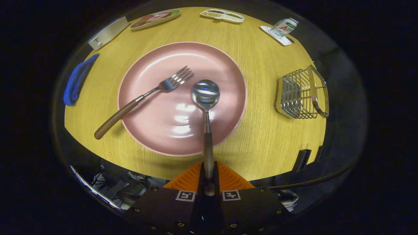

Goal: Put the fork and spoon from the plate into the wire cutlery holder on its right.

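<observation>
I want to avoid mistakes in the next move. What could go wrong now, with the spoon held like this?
1. The gripper is shut on the spoon only at the handle's end, so the long free part may swing or slip during the carry.
2. The wire cutlery holder has a narrow top opening; a tilted spoon may catch on its rim.
3. The fork overhangs the plate; a bump might tip it off.
</observation>
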Tool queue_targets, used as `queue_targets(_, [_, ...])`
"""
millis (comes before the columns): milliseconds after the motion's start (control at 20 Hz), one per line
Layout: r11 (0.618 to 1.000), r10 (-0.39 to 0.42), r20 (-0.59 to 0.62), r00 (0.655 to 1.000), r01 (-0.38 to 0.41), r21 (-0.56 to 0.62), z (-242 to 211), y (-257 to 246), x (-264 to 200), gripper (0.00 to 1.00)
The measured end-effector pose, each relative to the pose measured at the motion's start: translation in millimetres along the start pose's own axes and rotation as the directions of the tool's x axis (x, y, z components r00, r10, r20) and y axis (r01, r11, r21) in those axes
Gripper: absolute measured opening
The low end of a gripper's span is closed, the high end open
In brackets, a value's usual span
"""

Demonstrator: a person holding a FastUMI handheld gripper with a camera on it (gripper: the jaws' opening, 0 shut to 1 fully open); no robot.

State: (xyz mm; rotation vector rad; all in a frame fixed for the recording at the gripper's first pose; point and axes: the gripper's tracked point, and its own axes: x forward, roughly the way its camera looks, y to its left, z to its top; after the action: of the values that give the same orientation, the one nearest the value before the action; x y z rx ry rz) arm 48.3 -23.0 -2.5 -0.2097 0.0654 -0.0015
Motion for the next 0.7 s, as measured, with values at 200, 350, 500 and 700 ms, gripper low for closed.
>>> queue_targets(200, [1.0, -0.005, 0.034, 0.999, 0.005, 0.018, 3, 1, -7, 0.11])
queue_targets(350, [0.999, -0.032, 0.068, 0.997, 0.031, 0.018, 9, -2, -19, 0.11])
queue_targets(500, [0.998, -0.066, 0.097, 0.993, 0.066, 0.007, 15, -6, -37, 0.11])
queue_targets(700, [0.994, -0.105, 0.137, 0.985, 0.106, 0.001, 22, -8, -64, 0.11])
